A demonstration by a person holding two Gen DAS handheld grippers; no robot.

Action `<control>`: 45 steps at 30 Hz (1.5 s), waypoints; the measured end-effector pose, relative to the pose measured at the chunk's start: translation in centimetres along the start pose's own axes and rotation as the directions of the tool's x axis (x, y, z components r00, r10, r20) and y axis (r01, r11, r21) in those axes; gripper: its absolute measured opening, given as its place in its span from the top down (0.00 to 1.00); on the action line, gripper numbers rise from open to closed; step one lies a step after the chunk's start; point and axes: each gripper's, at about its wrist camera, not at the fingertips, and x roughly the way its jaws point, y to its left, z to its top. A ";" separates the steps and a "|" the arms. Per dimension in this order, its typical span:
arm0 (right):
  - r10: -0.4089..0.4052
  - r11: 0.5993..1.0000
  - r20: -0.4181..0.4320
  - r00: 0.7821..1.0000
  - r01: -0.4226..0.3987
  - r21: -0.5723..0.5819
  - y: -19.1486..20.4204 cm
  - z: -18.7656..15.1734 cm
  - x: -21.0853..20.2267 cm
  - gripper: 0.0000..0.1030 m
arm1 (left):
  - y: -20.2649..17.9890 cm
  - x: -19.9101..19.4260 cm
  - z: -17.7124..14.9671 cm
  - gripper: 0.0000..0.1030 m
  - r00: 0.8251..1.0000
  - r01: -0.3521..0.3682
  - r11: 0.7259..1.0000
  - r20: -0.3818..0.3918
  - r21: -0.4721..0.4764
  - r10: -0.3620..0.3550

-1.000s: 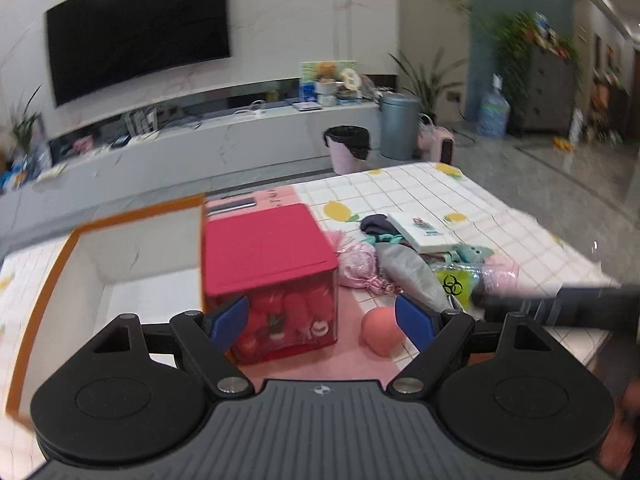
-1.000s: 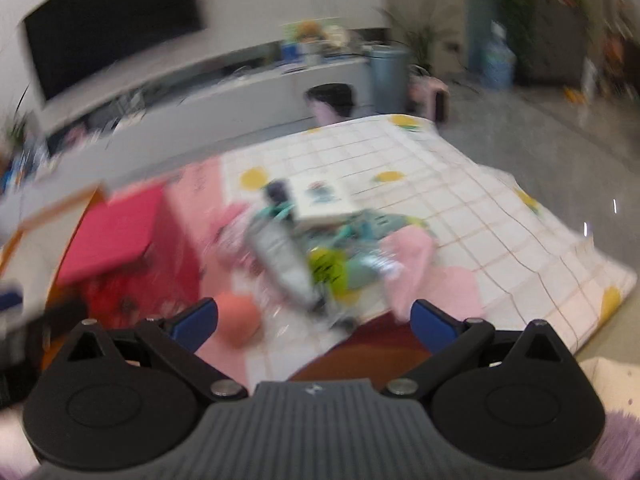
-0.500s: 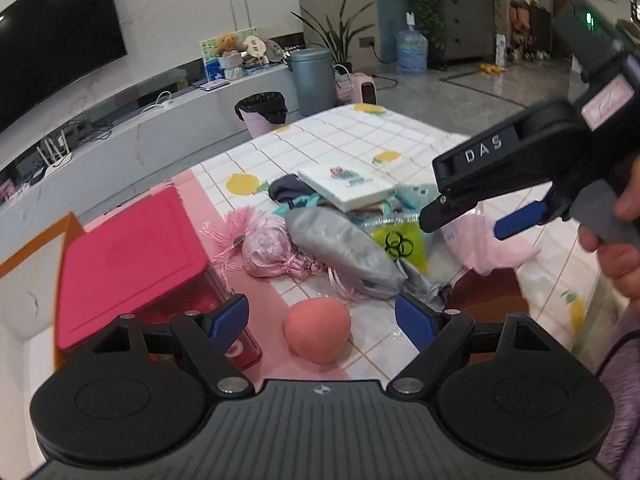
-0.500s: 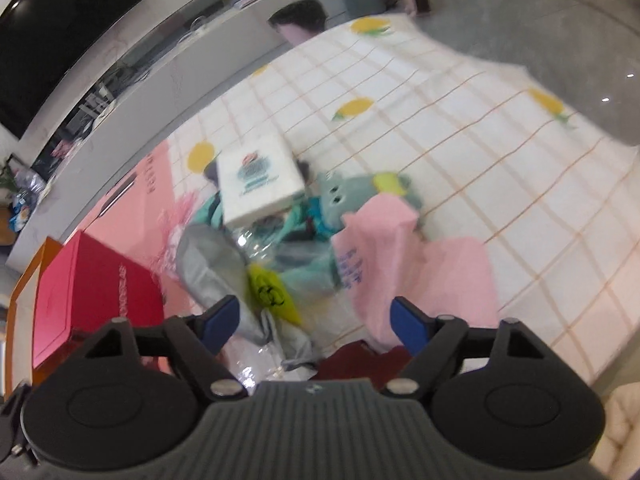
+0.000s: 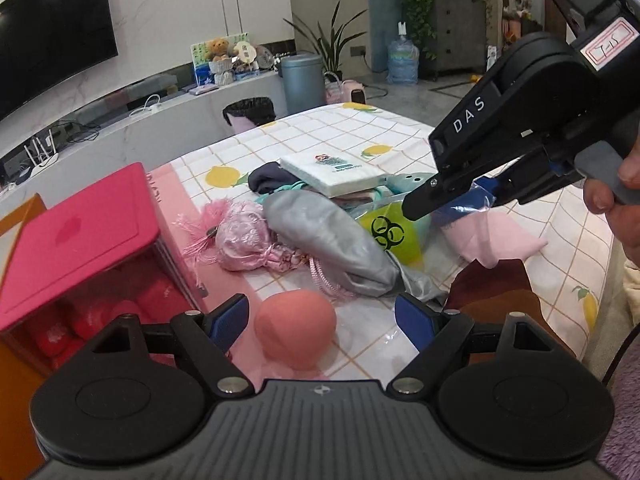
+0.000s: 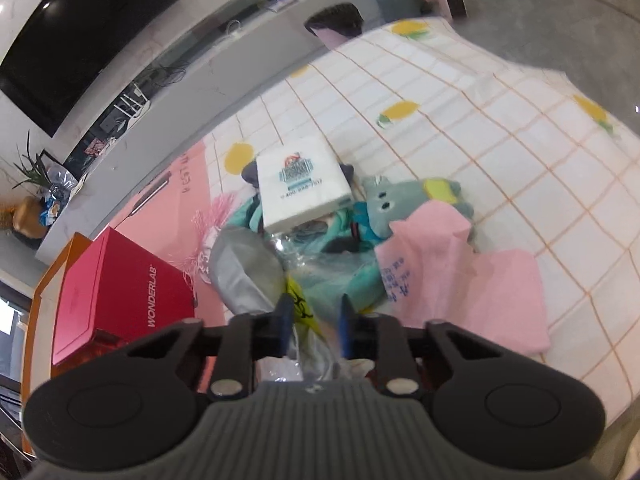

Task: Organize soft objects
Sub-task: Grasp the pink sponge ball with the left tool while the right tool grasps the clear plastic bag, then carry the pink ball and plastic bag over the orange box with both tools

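Observation:
A heap of soft things lies on the checked tablecloth point(image 5: 400, 136): a grey pouch point(image 5: 328, 240), a pink satin tassel pouch point(image 5: 244, 244), a teal plush toy point(image 6: 400, 200), a pink cloth point(image 6: 460, 276) and a white tissue pack point(image 6: 300, 184). My right gripper point(image 6: 315, 316) points down into the heap. Its jaws are closing, with the clear plastic bag with a yellow biohazard mark point(image 6: 298, 300) pinched between them. In the left wrist view the right gripper point(image 5: 448, 204) hangs over that bag point(image 5: 390, 228). My left gripper point(image 5: 320, 316) is open, and a peach foam ball point(image 5: 296, 328) sits just ahead, between its fingers.
A red lidded box point(image 5: 76, 232) with red items inside stands at the left, with an orange-edged carton point(image 6: 48, 272) behind it. A dark brown cloth point(image 5: 492, 292) lies near the table's front edge. A hand point(image 5: 616, 208) holds the right gripper's handle.
The right gripper's jaws went from wide open to nearly shut on the clear bag as it dropped into the heap. The left gripper sank and swung right, toward the peach ball.

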 end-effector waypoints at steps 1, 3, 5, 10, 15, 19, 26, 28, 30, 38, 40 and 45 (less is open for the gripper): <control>0.006 1.000 0.010 1.000 -0.005 -0.016 0.2 -0.1 -0.1 0.97 | 0.1 0.1 -0.1 0.06 1.000 0.004 1.000 0.002 -0.007 -0.004; 0.005 0.999 0.026 1.000 -0.004 -0.036 0.3 -0.1 -0.2 1.00 | 0.4 0.2 -0.3 0.06 1.000 0.017 0.999 0.006 -0.031 -0.017; 0.016 1.000 0.026 1.000 -0.015 -0.023 0.1 -0.1 -0.4 1.00 | 0.8 0.3 -0.5 0.06 0.999 0.038 0.998 0.015 -0.046 -0.037; 0.047 0.997 0.185 0.982 -0.036 -0.065 0.6 -1.2 -4.8 1.00 | 1.7 0.9 -0.9 0.06 0.998 0.047 0.994 0.046 -0.101 -0.042; 0.150 0.989 0.284 0.947 -0.143 -0.044 -0.3 -2.8 -8.6 1.00 | 2.1 2.3 -1.3 0.06 0.999 0.032 0.991 0.014 -0.129 -0.031; 0.177 0.983 0.336 0.925 -0.180 -0.023 -1.2 -3.0 -9.7 1.00 | 2.2 3.0 -1.5 0.06 1.000 0.010 0.989 -0.001 -0.146 -0.010; 0.149 0.988 0.243 0.959 -0.135 -0.074 -0.6 -2.6 -7.4 1.00 | 2.1 3.3 -2.1 0.30 0.999 0.022 0.982 0.028 -0.189 -0.017; 0.129 0.991 0.235 0.963 -0.120 -0.054 -1.0 -2.6 -7.1 0.98 | 1.9 2.9 -2.3 0.44 0.998 -0.002 0.983 0.058 -0.182 0.013; 0.118 0.993 0.235 0.965 -0.112 -0.041 -1.2 -2.6 -6.9 0.96 | 2.0 2.8 -2.5 0.45 0.998 0.021 0.980 0.056 -0.197 -0.011; 0.037 0.998 0.207 0.978 -0.046 0.039 -2.6 -1.9 -5.2 0.46 | 2.4 2.6 -2.3 0.45 0.998 0.022 0.970 0.057 -0.242 -0.008; 0.027 0.998 0.216 0.976 -0.038 0.045 -2.7 -1.7 -5.1 0.47 | 2.5 2.5 -2.4 0.45 0.998 0.023 0.968 0.057 -0.248 -0.009; -0.075 0.997 0.165 0.983 0.075 0.003 -1.8 -0.7 -2.8 0.42 | 3.0 2.4 -2.3 0.45 0.999 0.030 0.957 0.047 -0.289 -0.017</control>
